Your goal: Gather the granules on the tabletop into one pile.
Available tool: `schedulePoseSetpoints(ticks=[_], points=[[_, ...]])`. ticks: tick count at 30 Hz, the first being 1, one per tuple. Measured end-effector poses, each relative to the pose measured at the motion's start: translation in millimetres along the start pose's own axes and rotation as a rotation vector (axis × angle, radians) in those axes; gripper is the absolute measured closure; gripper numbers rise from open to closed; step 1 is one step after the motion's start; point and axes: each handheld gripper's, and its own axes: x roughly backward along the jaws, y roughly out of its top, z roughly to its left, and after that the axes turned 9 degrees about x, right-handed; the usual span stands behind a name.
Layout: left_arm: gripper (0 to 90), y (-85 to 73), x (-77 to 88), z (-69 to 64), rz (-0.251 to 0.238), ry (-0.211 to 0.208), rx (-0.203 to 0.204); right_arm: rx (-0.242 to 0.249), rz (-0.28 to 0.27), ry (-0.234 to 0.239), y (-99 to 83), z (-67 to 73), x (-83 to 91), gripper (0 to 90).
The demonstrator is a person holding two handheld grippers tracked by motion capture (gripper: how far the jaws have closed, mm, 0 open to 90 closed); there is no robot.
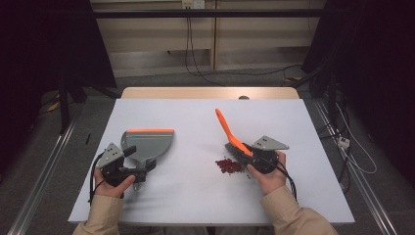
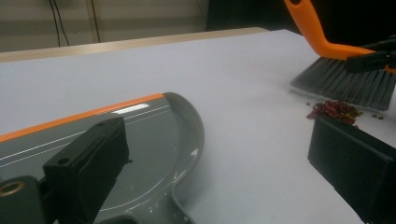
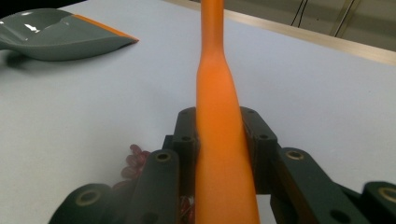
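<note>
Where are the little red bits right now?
In the high view, the pile of red bits lies on the white table, right of centre, just left of the brush's grey bristles and well right of the dustpan.

White table [image 1: 205, 196] w/ a bare wood strip along the far edge. On it: grey dustpan [image 1: 147, 144] w/ orange lip, lying at left; small pile of dark red bits [image 1: 229, 165] right of centre; brush bristles [image 1: 237, 151] touching the top just beside the pile
</note>
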Motion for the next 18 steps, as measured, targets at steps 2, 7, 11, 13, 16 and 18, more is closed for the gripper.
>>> schedulePoseSetpoints(ticks=[2, 7, 11, 13, 16, 18], points=[[4.9, 0.0, 0.1, -0.2, 0.0, 0.001, -0.001, 0.004, -0.007, 0.0, 0.4, 2.1, 4.8, 71.0], [4.9, 0.0, 0.0, -1.3, -0.001, 0.001, -0.001, -0.005, -0.021, -0.036, -4.0, 4.9, 18.9, 71.0], [4.9, -0.3, -1.3, -2.7, -0.001, -0.002, 0.004, -0.001, -0.037, -0.077, -10.4, 12.3, 22.8, 71.0], [4.9, -0.2, -1.3, -2.5, 0.004, -0.002, -0.002, -0.012, -0.052, -0.094, -13.0, 15.4, 20.0, 71.0], [4.9, -0.2, -1.6, -2.7, -0.001, -0.005, 0.005, -0.04, -0.066, -0.095, -14.5, 18.0, 12.2, 71.0], [4.9, -0.1, -1.2, -1.4, 0.006, -0.003, -0.003, -0.042, -0.071, -0.095, -12.9, 19.2, 6.9, 71.0]])
